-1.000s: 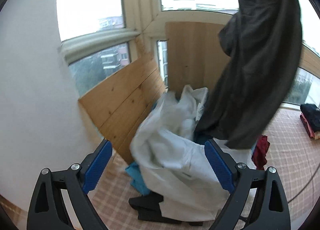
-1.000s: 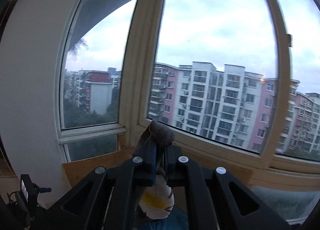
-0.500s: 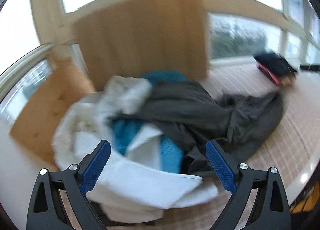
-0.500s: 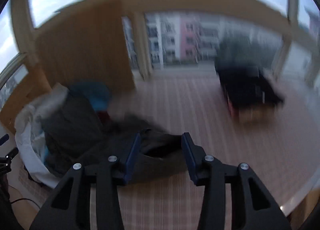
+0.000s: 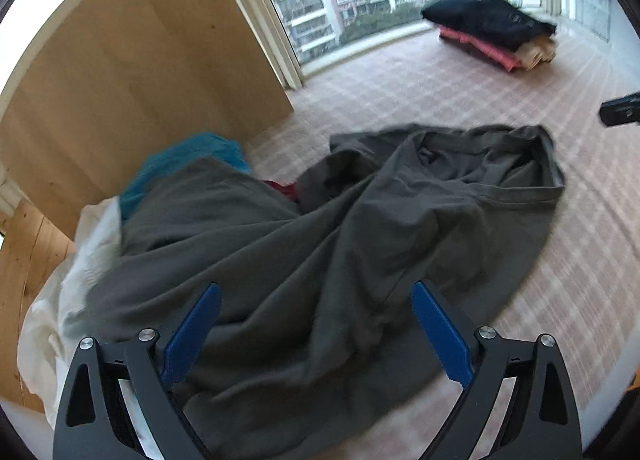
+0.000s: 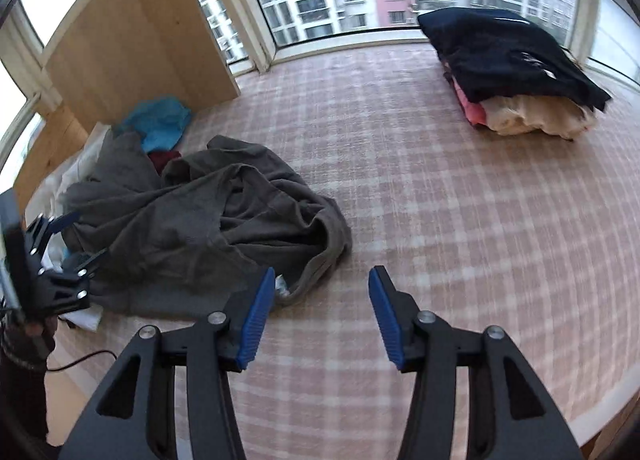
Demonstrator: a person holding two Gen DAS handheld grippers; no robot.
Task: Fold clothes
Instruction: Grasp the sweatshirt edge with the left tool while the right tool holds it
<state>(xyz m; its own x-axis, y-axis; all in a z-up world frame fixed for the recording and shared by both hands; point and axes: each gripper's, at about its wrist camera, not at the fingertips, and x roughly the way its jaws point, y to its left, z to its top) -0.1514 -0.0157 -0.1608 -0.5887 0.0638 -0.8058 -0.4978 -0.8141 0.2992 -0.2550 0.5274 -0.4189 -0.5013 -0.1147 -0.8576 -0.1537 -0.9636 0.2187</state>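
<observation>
Grey garment (image 6: 208, 227) lies crumpled on the checked tabletop (image 6: 460, 219), its left part over the white laundry heap (image 5: 80, 272). Right claw (image 6: 322, 316), jaws just opened, holds nothing; bare surface ahead. Left claw (image 5: 316, 340) wide apart, empty, above the garment. Folded stack (image 6: 516, 71) near the far edge.

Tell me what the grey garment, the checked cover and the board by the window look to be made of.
Grey garment: soft matte knit, probably cotton jersey; it slumps in loose folds and has a ribbed edge.
Checked cover: woven cloth, pink and cream plaid, dull and slightly fuzzy; the fibre cannot be told.
Board: pale wood or wood-look panel, smooth, with faint straight grain; solid or veneer is unclear.
</observation>
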